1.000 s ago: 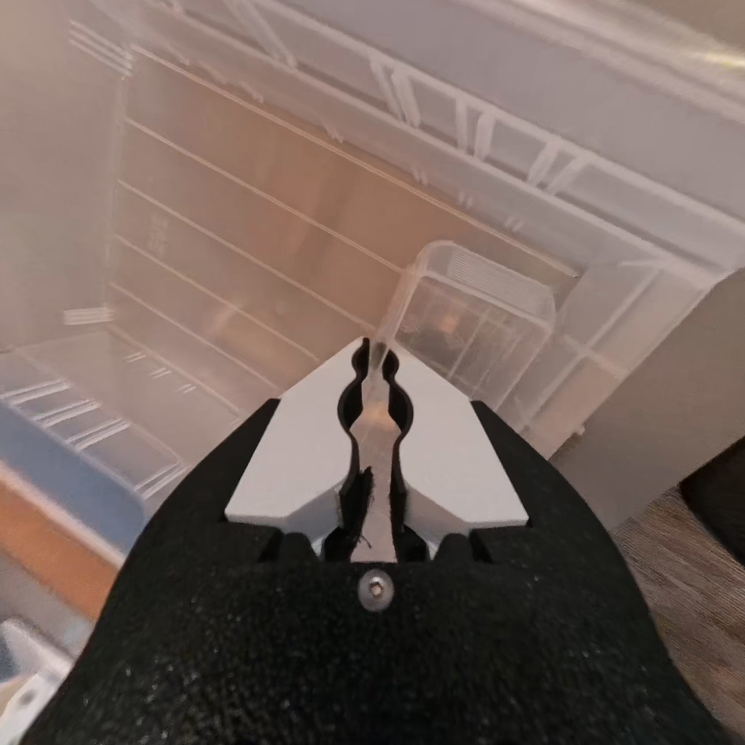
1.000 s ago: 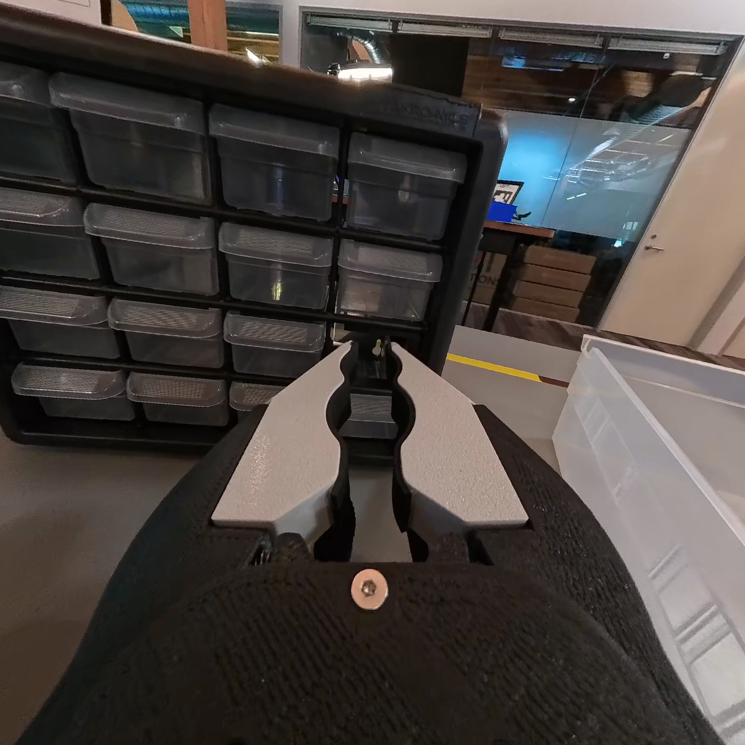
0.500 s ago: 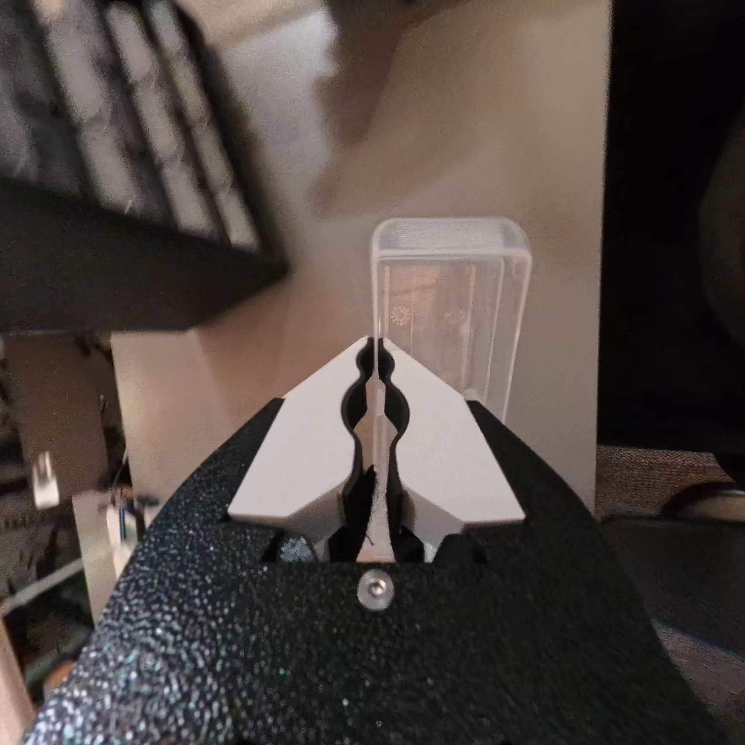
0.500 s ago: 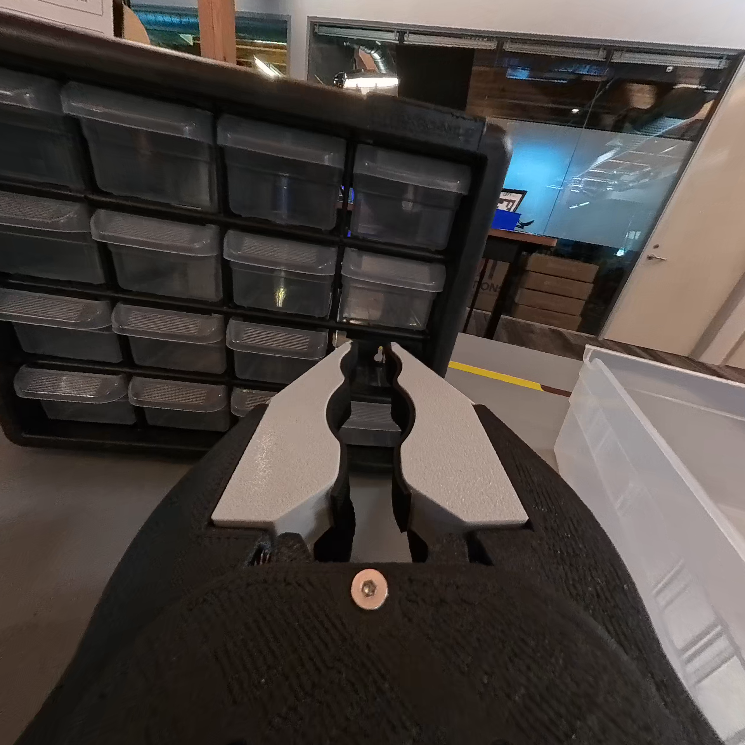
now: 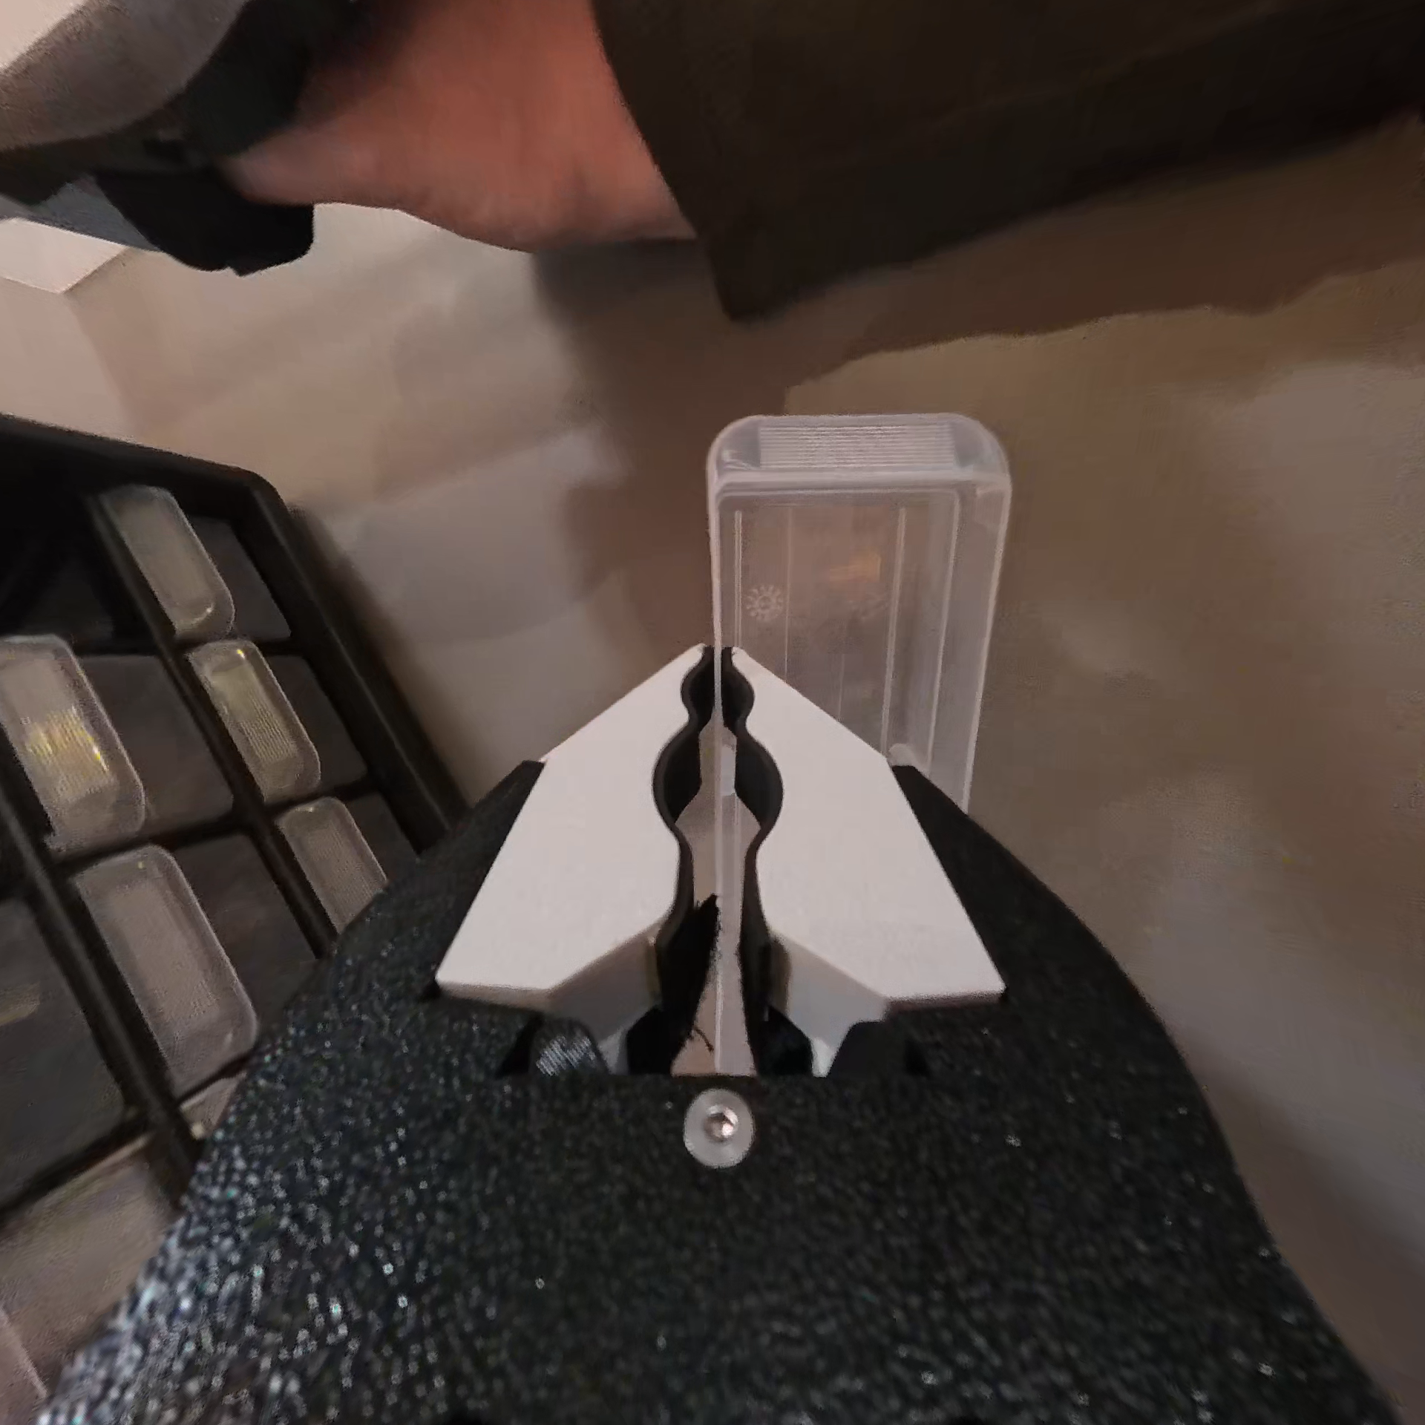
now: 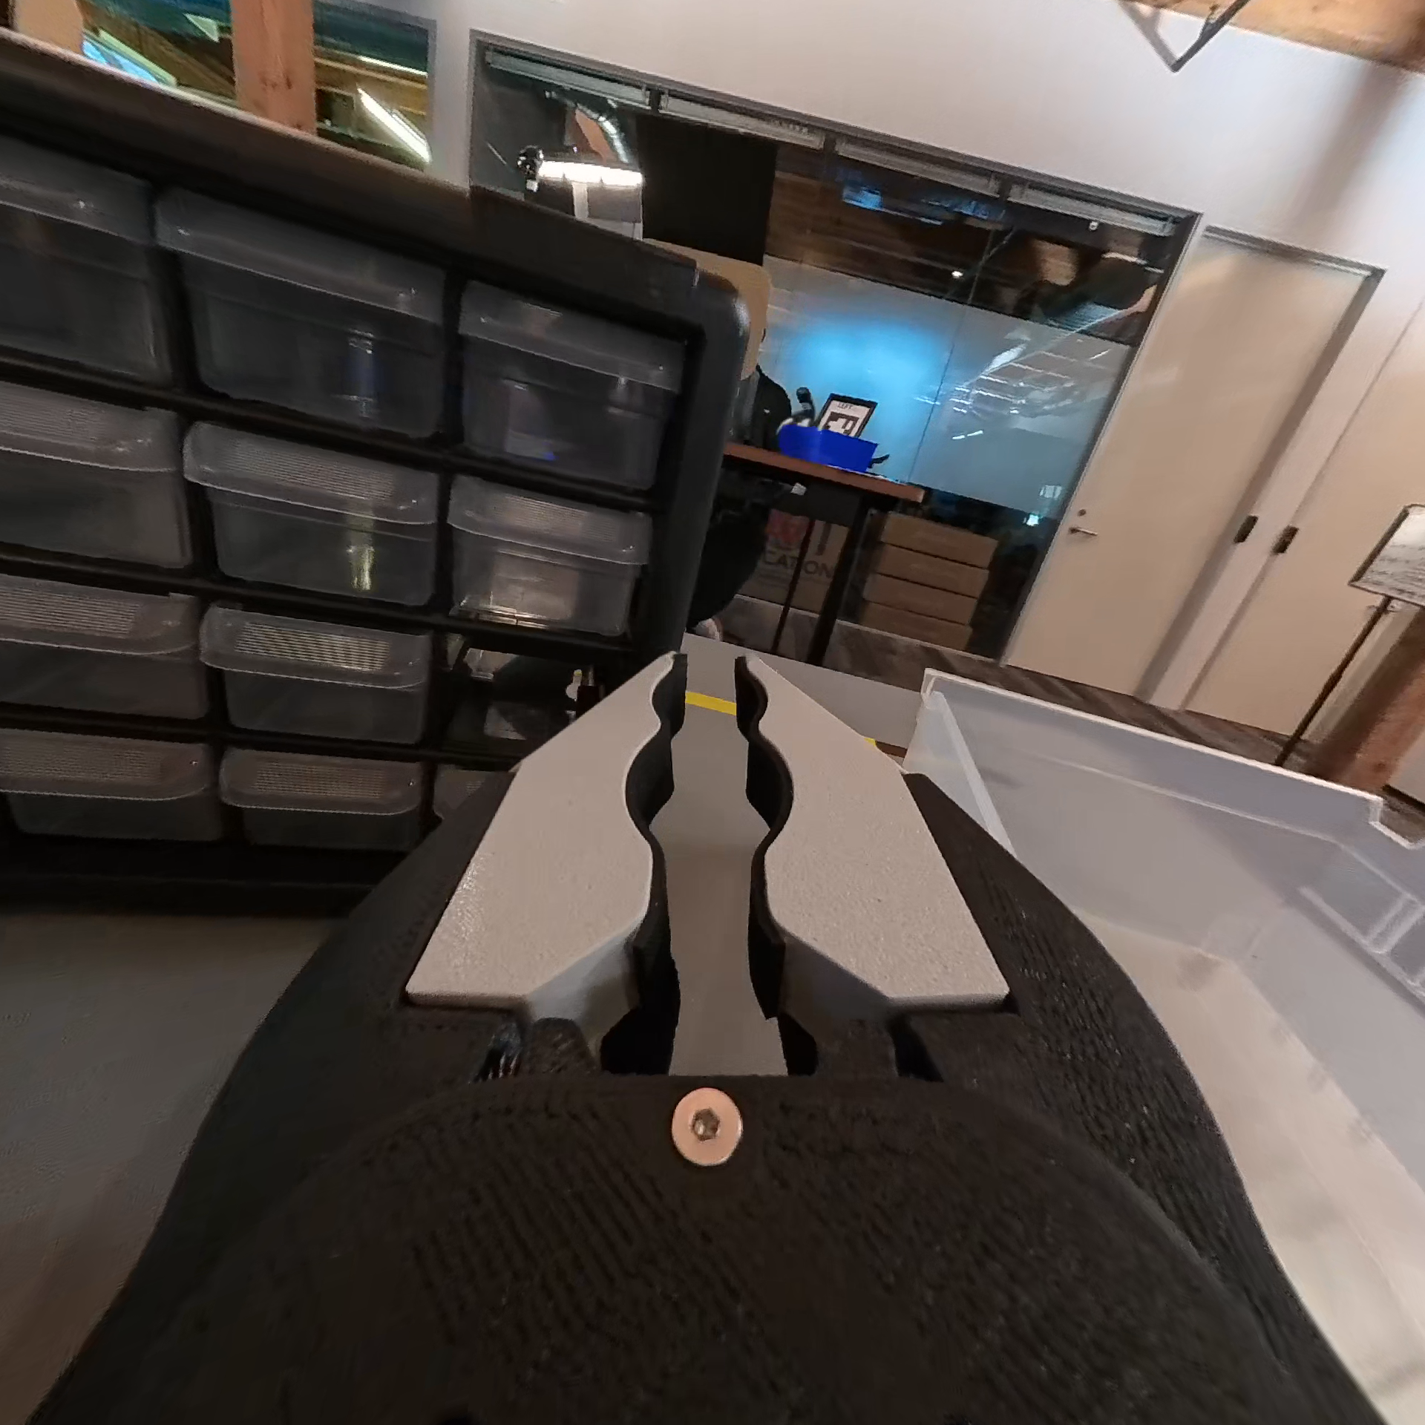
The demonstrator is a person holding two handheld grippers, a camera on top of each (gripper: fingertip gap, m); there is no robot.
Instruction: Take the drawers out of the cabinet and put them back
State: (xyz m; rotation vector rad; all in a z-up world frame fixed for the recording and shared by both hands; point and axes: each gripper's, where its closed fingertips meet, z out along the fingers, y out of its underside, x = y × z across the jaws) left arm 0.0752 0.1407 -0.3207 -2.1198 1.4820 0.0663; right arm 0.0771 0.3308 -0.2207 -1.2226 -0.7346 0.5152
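My left gripper (image 5: 721,655) is shut on the side wall of a small clear plastic drawer (image 5: 856,586) and holds it above the grey table, to the right of the black cabinet (image 5: 254,509). The cabinet's grid of clear drawers (image 5: 69,748) shows at the left. In the right wrist view the cabinet (image 6: 713,324) stands at the left with its rows of clear drawers (image 6: 316,532). One slot at the right end of a lower row looks empty (image 6: 524,678). My right gripper (image 6: 709,671) is open and empty, pointing just past the cabinet's right edge.
A large clear plastic bin (image 6: 1157,833) stands on the table at the right. A person's hand (image 5: 463,139) and dark sleeve (image 5: 1002,116) cross the top of the left wrist view. An office room with a glass wall and a door lies behind.
My left gripper has swung with the drawer from over the clear bin toward the cabinet. My right gripper has shifted to the right and tilted, its jaws opening a little wider.
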